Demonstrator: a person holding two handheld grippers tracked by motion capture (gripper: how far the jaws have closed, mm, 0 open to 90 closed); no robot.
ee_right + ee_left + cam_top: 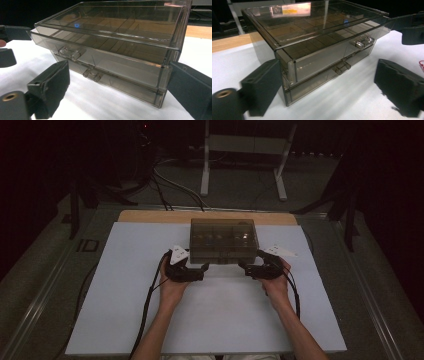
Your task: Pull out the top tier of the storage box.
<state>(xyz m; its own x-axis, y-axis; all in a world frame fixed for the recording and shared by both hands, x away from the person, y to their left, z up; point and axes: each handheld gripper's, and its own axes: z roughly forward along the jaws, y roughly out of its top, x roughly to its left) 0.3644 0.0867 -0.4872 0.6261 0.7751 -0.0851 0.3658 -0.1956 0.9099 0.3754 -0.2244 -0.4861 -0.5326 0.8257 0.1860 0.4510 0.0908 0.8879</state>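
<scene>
Drawer box [223,240] sits mid-mat. Left gripper [203,268] & right gripper [243,267] at its front corners, jaws apart, nothing clamped. Square both up w/ box before squeezing.

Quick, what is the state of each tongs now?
Left tongs: open, straddling a corner of the drawer box.
Right tongs: open, at the other front corner.

Smoky box, white sheet
Drawer box [223,240] see-through brown-grey, yellow-and-white label [291,9] on top; black grippers; white mat [210,310]; tan wood counter [150,216] edge
</scene>
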